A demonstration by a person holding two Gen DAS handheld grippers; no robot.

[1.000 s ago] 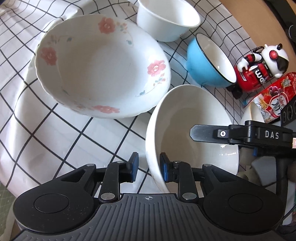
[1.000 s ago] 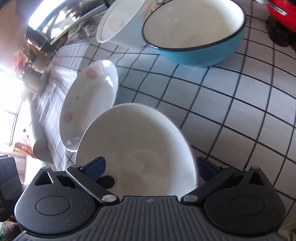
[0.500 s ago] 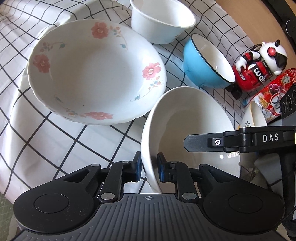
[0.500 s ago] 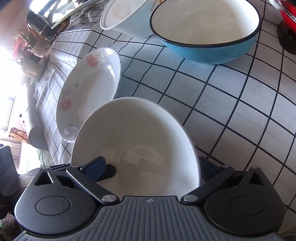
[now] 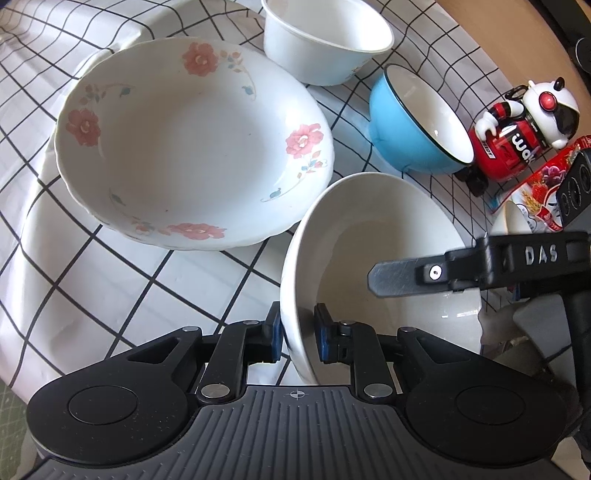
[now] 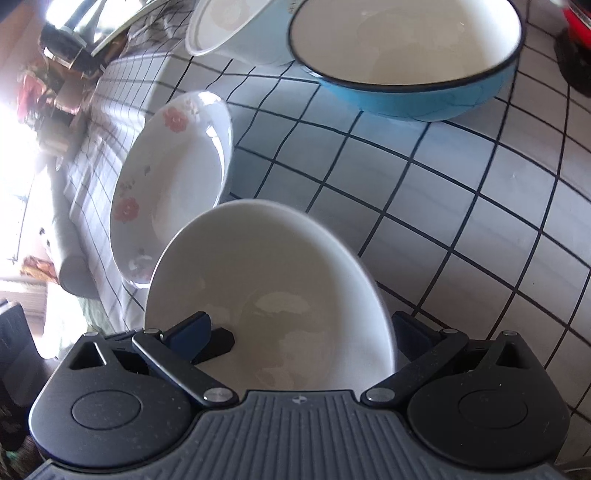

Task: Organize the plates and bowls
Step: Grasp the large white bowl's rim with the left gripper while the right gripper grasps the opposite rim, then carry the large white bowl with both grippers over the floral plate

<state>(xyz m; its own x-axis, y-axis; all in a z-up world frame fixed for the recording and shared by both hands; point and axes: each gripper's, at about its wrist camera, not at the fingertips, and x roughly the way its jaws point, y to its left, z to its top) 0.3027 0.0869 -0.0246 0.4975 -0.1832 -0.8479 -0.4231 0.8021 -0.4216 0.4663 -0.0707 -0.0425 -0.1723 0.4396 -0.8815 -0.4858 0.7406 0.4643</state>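
Note:
A plain white bowl (image 5: 373, 236) is held tilted above the checked cloth. My left gripper (image 5: 297, 330) is shut on its near rim, one pad inside and one outside. My right gripper (image 6: 295, 332) is open wide, its fingers on either side of the same bowl (image 6: 273, 288), and one finger (image 5: 424, 275) reaches over the bowl in the left wrist view. A floral plate (image 5: 192, 140) lies to the left, also in the right wrist view (image 6: 170, 184). A blue bowl (image 5: 413, 129) and a white bowl (image 5: 325, 40) stand behind.
A red and white toy robot (image 5: 524, 122) and a snack packet (image 5: 535, 192) lie at the right, past the blue bowl (image 6: 406, 55). The black-gridded white cloth (image 5: 110, 288) covers the table. A metal pot (image 6: 74, 22) stands far off.
My left gripper has closed onto the white bowl's rim and the bowl has lifted and tilted. The right gripper has stayed open around it.

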